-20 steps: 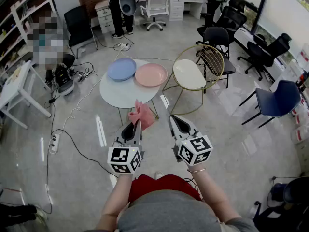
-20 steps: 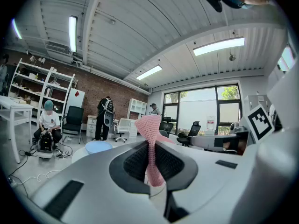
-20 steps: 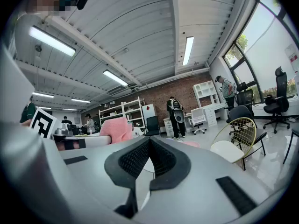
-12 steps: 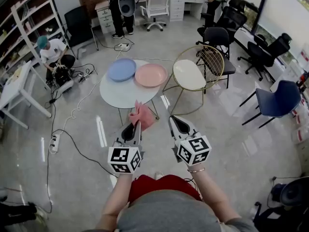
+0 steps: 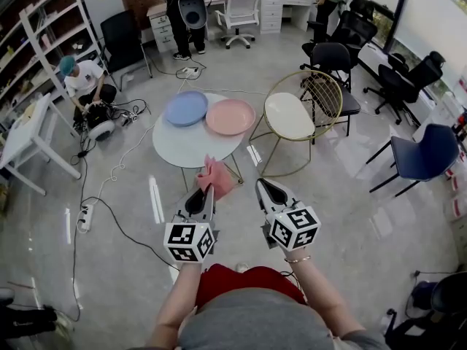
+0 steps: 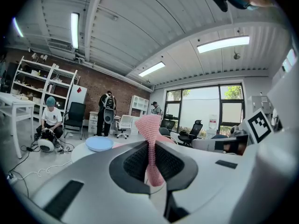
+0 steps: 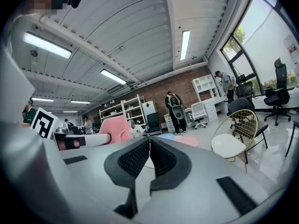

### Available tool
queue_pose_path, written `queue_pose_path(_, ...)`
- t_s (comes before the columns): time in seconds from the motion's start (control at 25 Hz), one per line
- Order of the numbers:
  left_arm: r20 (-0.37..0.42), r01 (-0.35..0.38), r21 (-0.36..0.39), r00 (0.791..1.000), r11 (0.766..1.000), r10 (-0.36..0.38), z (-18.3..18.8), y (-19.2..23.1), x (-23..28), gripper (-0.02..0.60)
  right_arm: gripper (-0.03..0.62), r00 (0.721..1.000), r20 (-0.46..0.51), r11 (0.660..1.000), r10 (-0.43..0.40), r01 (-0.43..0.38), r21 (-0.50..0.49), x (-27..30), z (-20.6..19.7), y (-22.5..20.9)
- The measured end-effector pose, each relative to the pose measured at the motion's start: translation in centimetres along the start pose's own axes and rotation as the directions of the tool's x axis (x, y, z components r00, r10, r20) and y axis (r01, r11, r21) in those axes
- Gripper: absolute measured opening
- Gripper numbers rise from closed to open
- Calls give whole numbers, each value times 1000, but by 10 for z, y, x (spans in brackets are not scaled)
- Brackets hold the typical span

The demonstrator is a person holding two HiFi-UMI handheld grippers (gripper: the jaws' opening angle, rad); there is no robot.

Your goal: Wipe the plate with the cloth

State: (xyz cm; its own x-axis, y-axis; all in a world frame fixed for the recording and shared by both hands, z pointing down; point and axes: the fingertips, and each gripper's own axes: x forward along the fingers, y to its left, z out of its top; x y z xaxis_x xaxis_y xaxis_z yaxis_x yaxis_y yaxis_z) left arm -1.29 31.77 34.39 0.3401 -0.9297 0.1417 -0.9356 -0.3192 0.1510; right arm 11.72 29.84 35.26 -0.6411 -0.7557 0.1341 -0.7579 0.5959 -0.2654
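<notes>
A pink plate [image 5: 230,117] and a blue plate [image 5: 185,108] lie side by side on the far half of a round white table [image 5: 191,143]. My left gripper [image 5: 208,189] is shut on a pink knitted cloth [image 5: 214,175], which sticks up from between its jaws [image 6: 150,146]. It hovers short of the table's near edge. My right gripper [image 5: 259,184] is beside it, shut and holding nothing [image 7: 149,157]. The blue plate [image 6: 99,143] shows ahead in the left gripper view, and the pink plate [image 7: 188,140] in the right gripper view.
A gold wire chair with a white seat [image 5: 290,115] stands right of the table. Cables and a power strip [image 5: 82,216] run over the floor at left. A person [image 5: 82,79] crouches at far left beside a white desk [image 5: 22,141]. Office chairs [image 5: 330,64] stand at back right.
The view has shifted slightly, so the table and plates sit a little lower and to the right. Both grippers keep their poses, the cloth still held in the left one.
</notes>
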Motion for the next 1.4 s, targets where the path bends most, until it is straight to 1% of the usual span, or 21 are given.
queue_pose_path(0.48,-27,-15,-1,1000,1000,15,-8,20,21,32,29,1000,-15,1000,-25,25,-5,23,-2,-14)
queue_pose_path(0.72,-39,-13,-1,999,1000,13,-8,42,42,32,29,999,-27,999,-40,40,9,50,-4,-24)
queue_pose_path(1.04,-62,17,-11,998,1000,-17,-3,84,105,32,29,997,-58,998,-50,51,31,114,-4,-47)
queue_pose_path(1.4,-91,43,-33,995,999,-46,7,156,179,32,29,994,-92,997,-61,65,45,216,4,-63)
